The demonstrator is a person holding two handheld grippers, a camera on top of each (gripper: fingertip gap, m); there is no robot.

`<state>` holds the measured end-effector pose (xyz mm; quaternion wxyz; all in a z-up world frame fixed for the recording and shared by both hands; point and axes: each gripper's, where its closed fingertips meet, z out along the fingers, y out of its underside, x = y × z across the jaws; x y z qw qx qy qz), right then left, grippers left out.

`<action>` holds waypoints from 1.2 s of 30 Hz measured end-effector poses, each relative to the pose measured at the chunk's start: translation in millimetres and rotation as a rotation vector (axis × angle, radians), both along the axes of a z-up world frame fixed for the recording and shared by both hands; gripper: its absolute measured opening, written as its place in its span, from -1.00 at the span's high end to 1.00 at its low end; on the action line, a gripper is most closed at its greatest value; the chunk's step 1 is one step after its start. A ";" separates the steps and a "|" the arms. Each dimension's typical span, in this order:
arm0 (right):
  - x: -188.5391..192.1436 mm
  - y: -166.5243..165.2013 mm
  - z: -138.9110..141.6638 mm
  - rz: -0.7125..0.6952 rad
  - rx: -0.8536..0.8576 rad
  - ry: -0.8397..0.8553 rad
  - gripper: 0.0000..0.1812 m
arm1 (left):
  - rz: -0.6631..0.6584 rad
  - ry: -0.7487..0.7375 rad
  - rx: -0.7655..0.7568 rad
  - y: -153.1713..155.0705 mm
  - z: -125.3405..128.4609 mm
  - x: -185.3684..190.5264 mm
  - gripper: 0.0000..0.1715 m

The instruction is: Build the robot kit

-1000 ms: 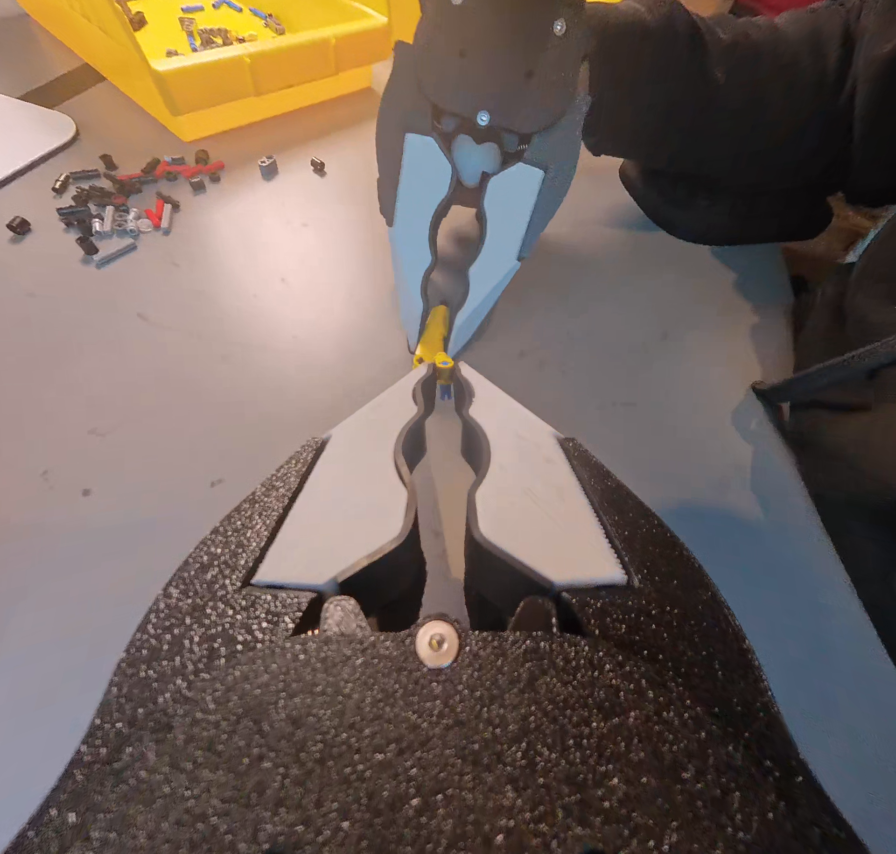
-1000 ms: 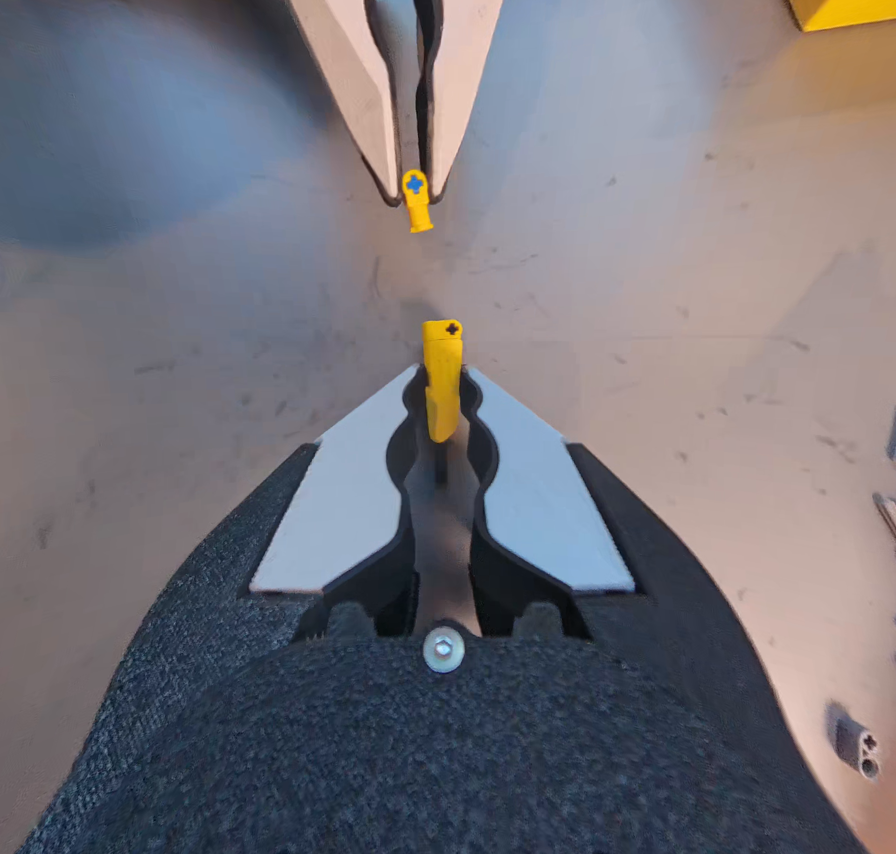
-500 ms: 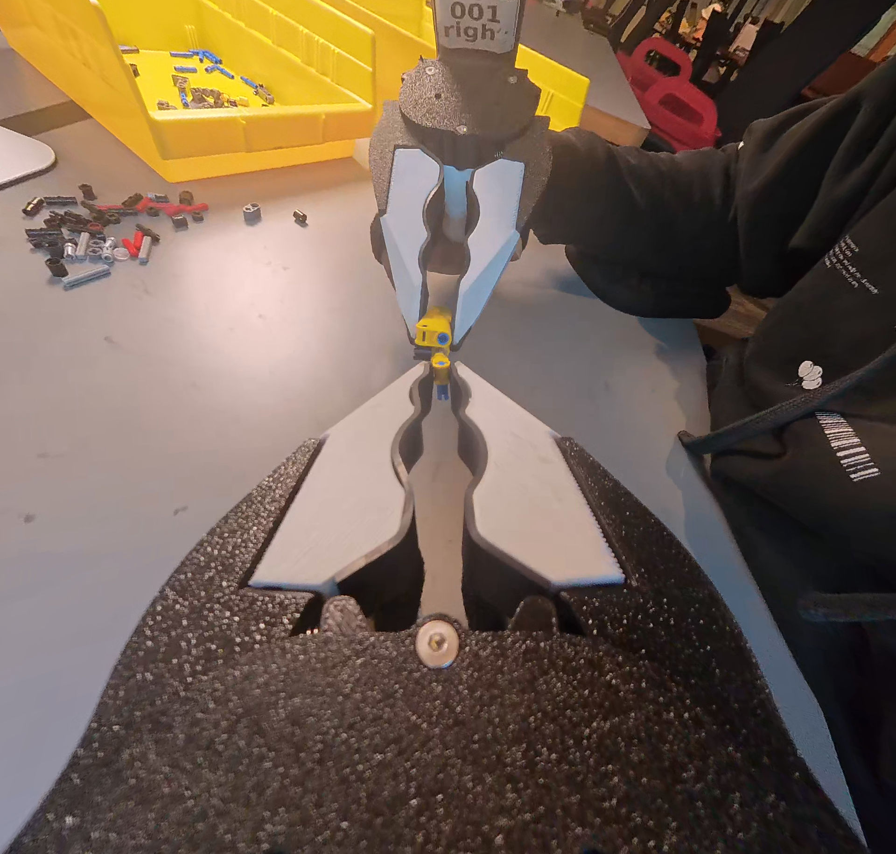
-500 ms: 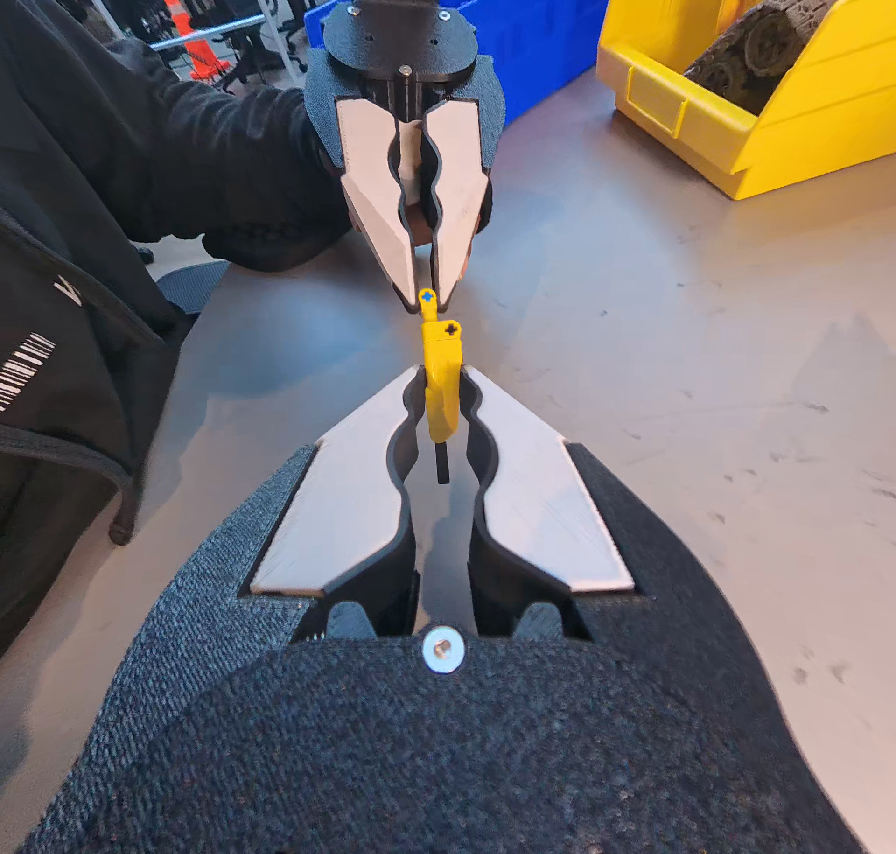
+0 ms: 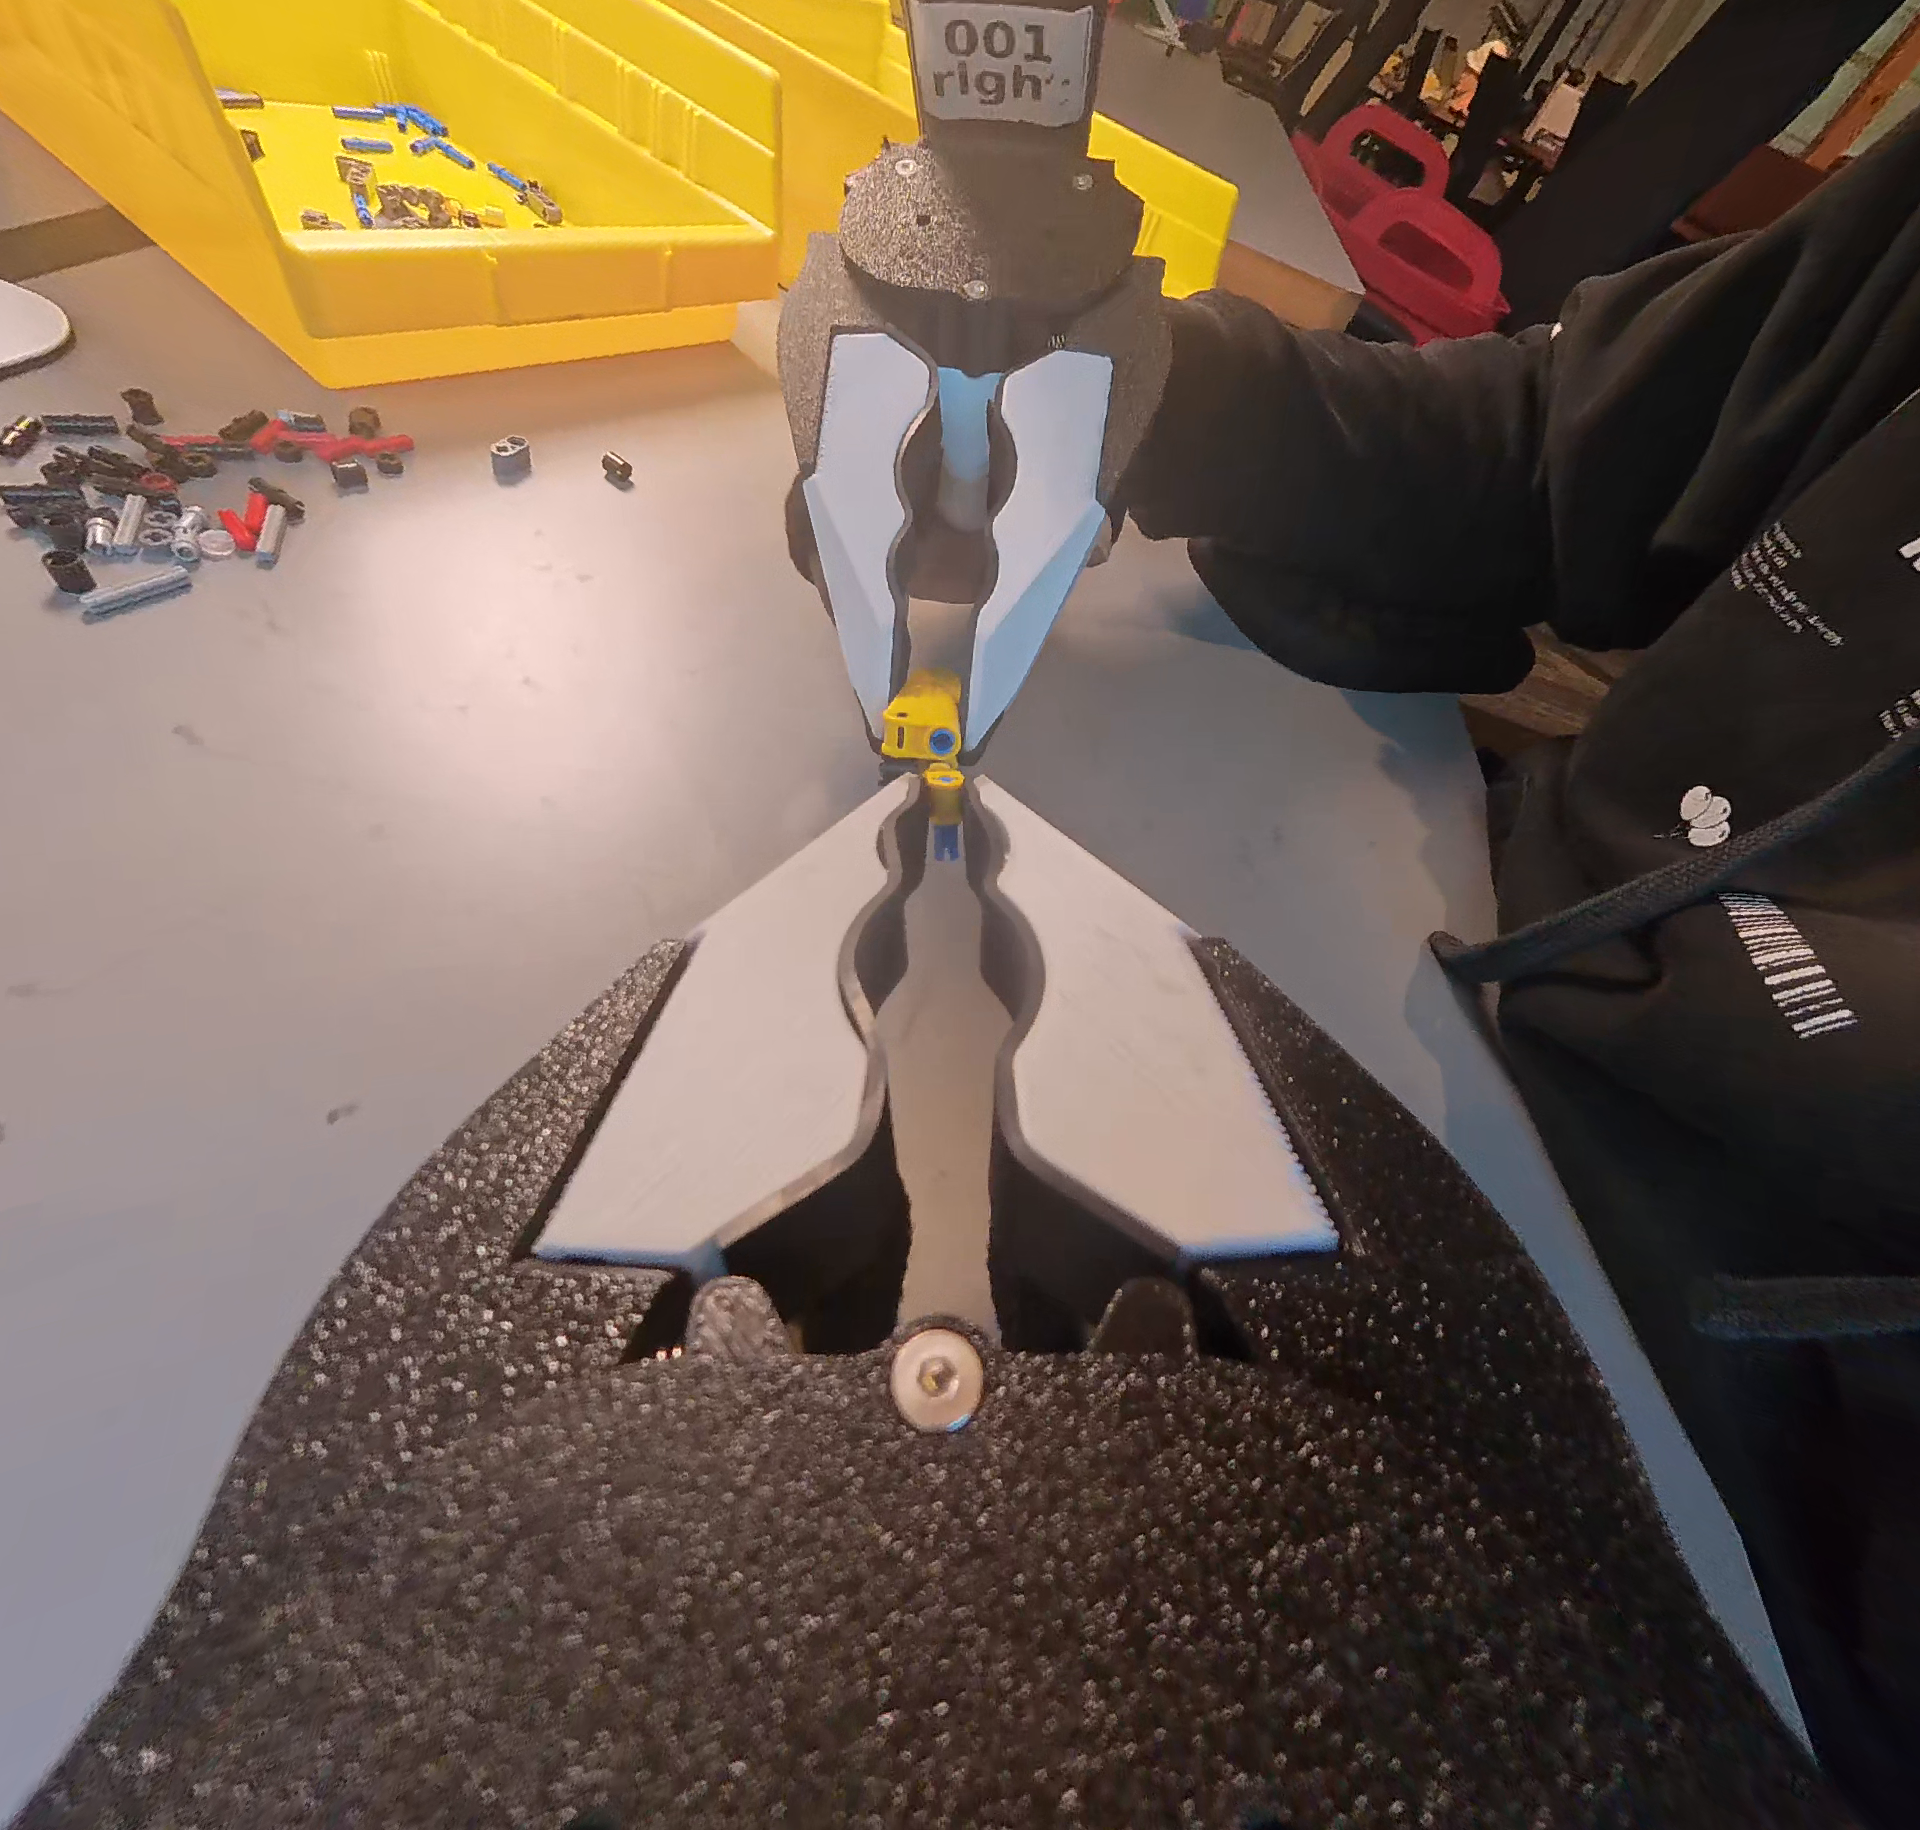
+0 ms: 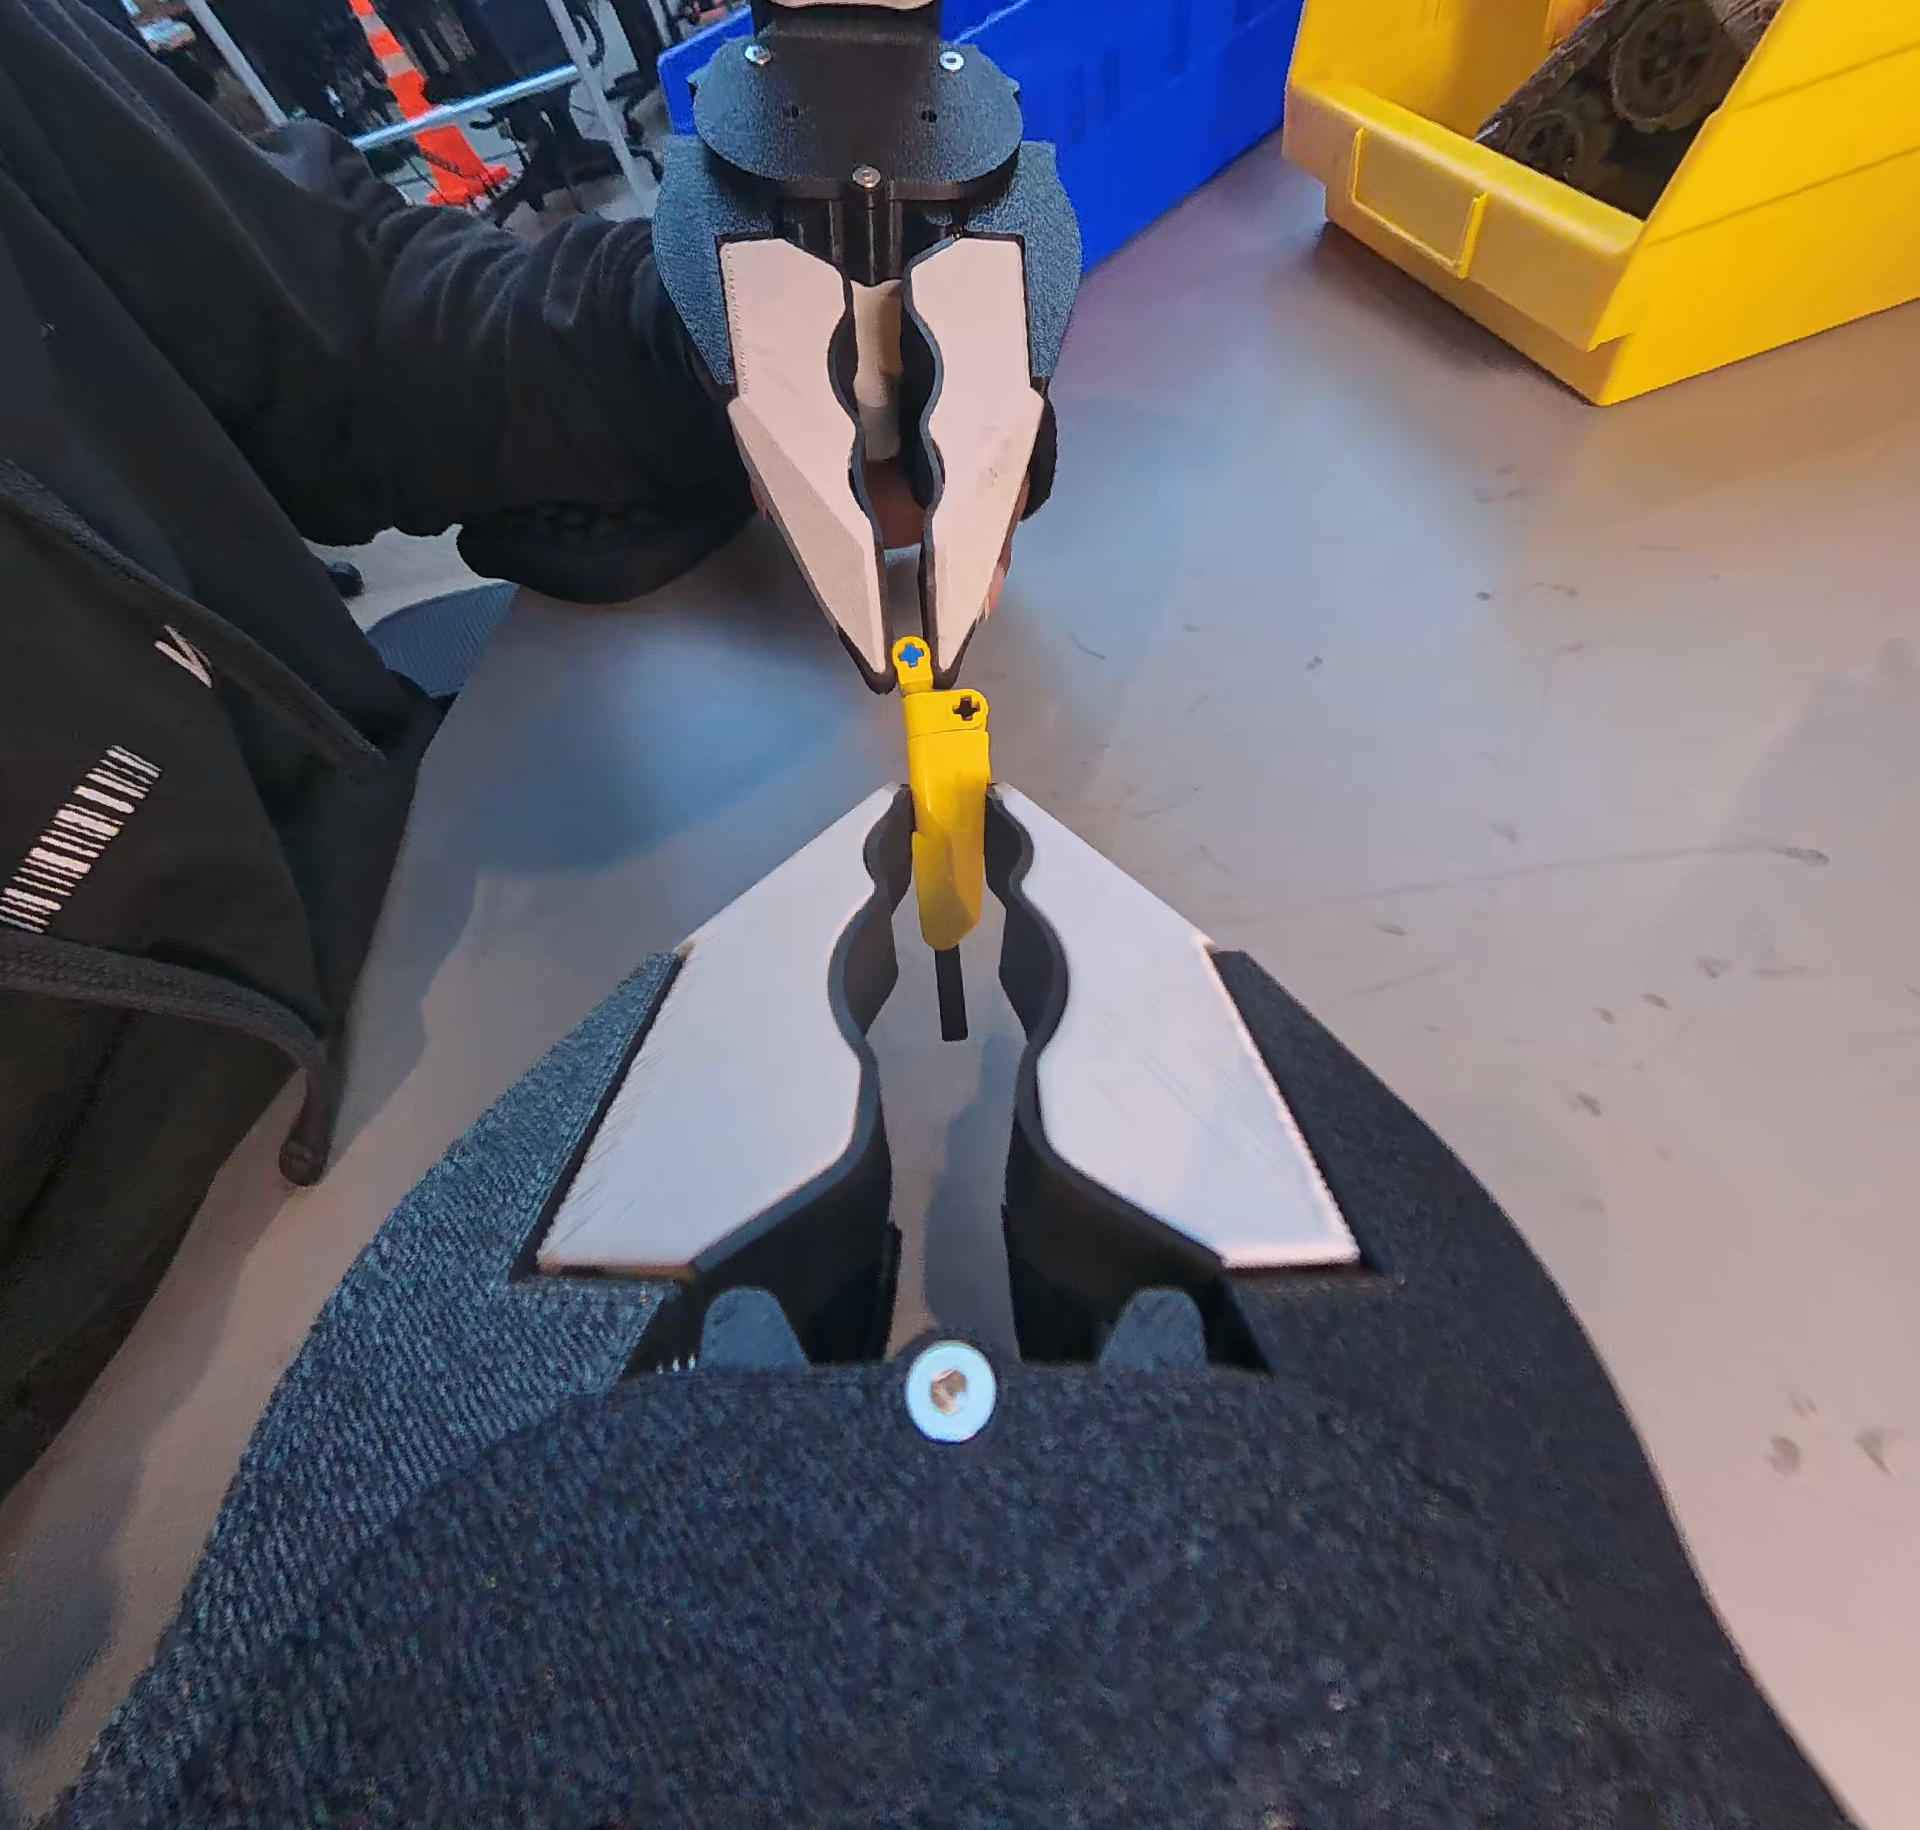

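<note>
My left gripper is shut on a small yellow connector with a blue pin. It faces my right gripper, tip to tip above the grey table. My right gripper is shut on a larger yellow piece with a black axle. In the right wrist view the small yellow connector, held by my left gripper, touches the top of the larger yellow piece. In the left wrist view the larger yellow piece sits just beyond my fingertips.
A pile of small black, red and grey parts lies on the table at left. Yellow bins stand behind it. A yellow bin with black tracked wheels and a blue bin stand at the back right. A person's black sleeves hold both grippers. Both grippers' tips are close together, under 4 cm apart.
The two grippers have tilted up from pointing down at the table and come together. The gap between the two yellow pieces has closed and they now touch.
</note>
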<state>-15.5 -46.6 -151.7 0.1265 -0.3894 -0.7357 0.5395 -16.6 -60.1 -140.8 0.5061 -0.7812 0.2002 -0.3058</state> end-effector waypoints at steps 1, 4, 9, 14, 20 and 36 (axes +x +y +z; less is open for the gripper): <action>0.7 -1.4 0.9 0.003 -0.020 -0.006 0.86 | -0.005 0.001 0.004 -0.4 0.6 0.9 0.94; 1.6 -1.9 7.4 -0.005 -0.095 0.001 0.86 | -0.008 -0.030 0.025 -0.7 6.2 2.0 0.94; 1.4 -3.0 26.0 -0.015 -0.193 0.046 0.86 | -0.004 -0.122 0.081 -0.9 24.9 2.0 0.94; 2.3 -3.2 28.1 -0.023 -0.152 0.053 0.86 | 0.001 -0.114 0.095 -0.9 27.0 3.4 0.94; 4.0 -3.6 26.4 -0.028 -0.114 0.045 0.87 | 0.007 -0.006 0.121 0.4 21.5 8.6 0.94; -15.7 9.1 15.7 -0.166 -0.169 -0.049 0.86 | 0.173 0.085 0.115 13.5 14.8 -18.4 0.95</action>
